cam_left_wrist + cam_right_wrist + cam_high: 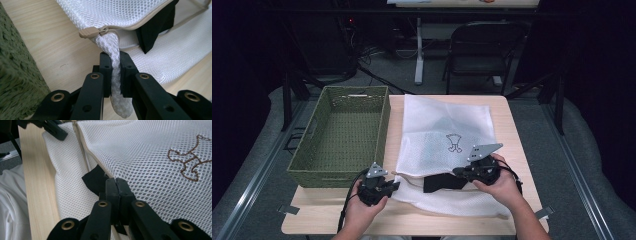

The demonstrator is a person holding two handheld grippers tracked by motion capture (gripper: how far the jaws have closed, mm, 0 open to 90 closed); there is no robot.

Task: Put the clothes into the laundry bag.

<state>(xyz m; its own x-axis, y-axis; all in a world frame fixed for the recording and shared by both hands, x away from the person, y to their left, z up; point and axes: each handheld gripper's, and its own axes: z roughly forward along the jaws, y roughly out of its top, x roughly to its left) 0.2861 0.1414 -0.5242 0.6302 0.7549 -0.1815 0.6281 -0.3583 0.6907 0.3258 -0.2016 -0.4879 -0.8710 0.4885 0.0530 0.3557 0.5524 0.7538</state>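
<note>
Left claw (393, 186): near the tabletop's front edge, left of the middle; its jaws are clamped on the mesh bag's near-left corner, a twisted tongue of white netting pinched between the pads, just below the beige zipper pull (88, 33).
Left hand (362, 207): comes in over the front edge, forearm angled slightly right, wrapped round the claw body from behind.
Right claw (457, 171): further in and to the right, jaws pressed together on the upper lip of the bag's opening, beside the black cloth.
Right hand (499, 185): forearm enters at the front right corner and leans left, fingers curled over the claw.
Mesh bag (444, 145): white, lying flat on the tabletop's right half, its mouth towards the front edge, reaching nearly to the far edge.
Black cloth (443, 182): sticks out of the open mouth between the two claws.
Open room: a bare strip of tabletop (412, 222) along the front edge, and a narrow one at the right edge.
Green basket (343, 135): on the left side, just beside the bag's left edge.
</note>
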